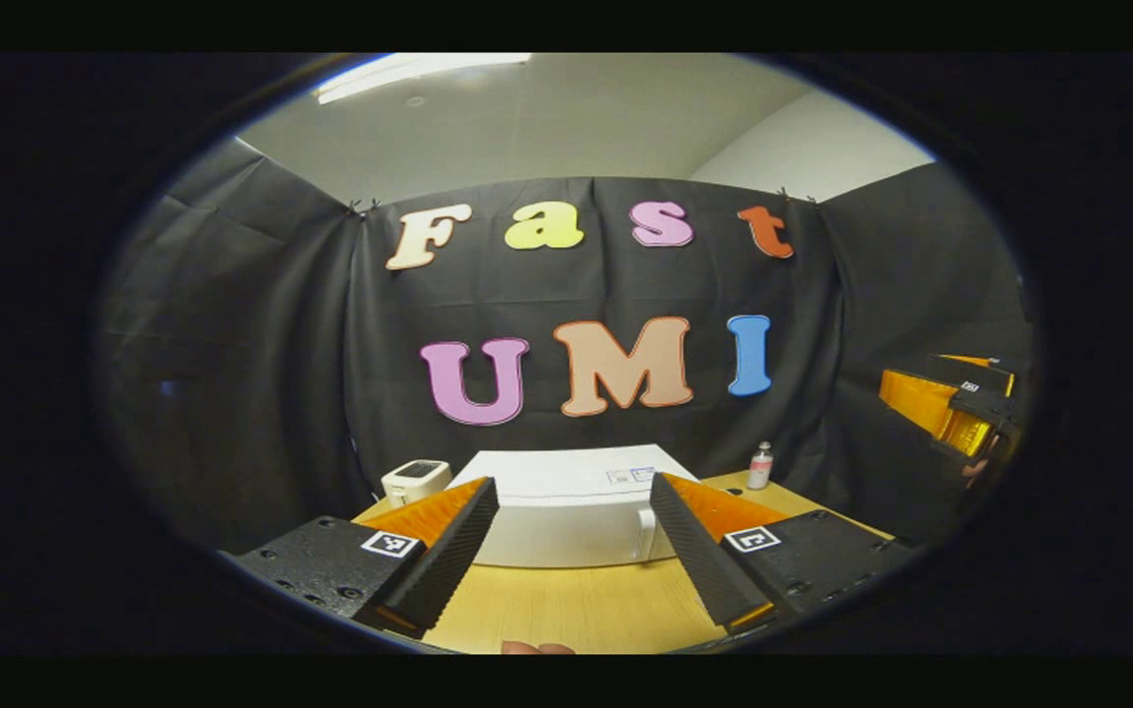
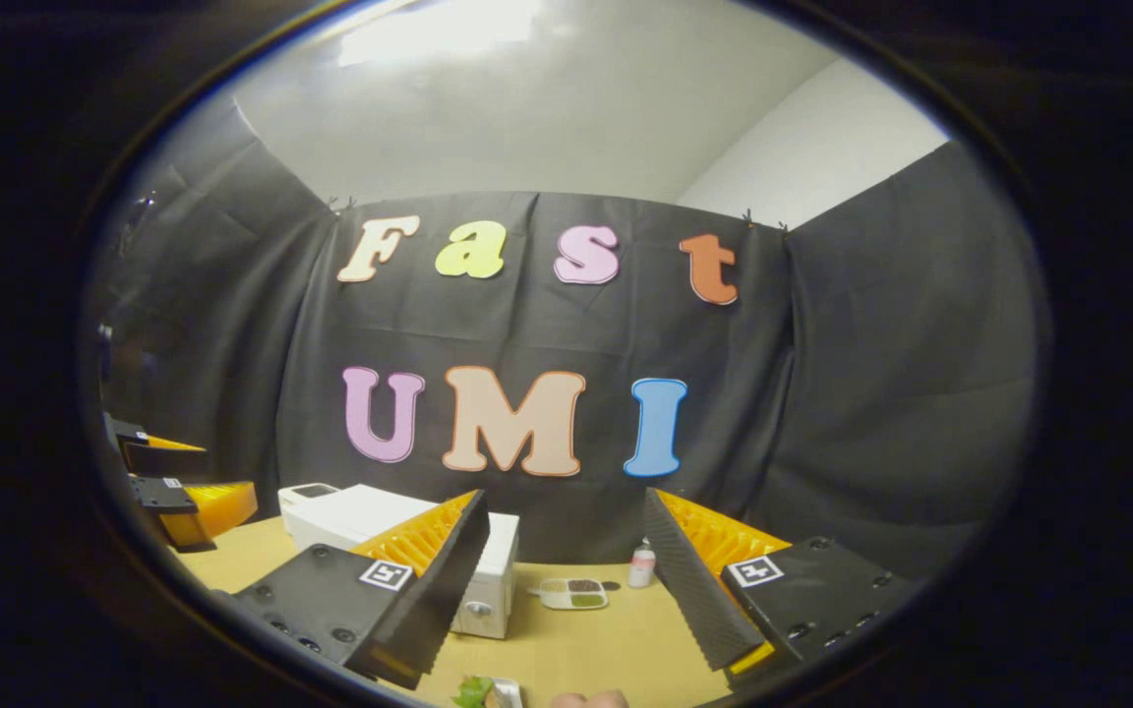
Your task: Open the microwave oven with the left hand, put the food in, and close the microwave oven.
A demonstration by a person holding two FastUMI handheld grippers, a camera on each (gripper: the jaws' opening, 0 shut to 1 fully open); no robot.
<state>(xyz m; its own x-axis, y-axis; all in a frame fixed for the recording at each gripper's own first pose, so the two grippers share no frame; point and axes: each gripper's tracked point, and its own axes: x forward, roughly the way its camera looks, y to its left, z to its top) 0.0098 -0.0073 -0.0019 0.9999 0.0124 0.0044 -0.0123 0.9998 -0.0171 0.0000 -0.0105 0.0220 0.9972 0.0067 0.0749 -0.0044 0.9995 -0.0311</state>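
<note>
Left gripper point(image 1: 574, 541) hangs released, the shut microwave point(image 1: 566, 511) straight ahead between its fingers. Right gripper point(image 2: 566, 580) gapes empty too (microwave point(image 2: 399, 551) ahead-left); food tray point(image 2: 573, 593) sits ahead between its fingers.

i see black cloth walls point(image 1: 262, 324) around a wooden table point(image 1: 576, 605), white ceiling point(image 1: 547, 118) above, a light strip point(image 1: 409, 71) upper left.
</note>
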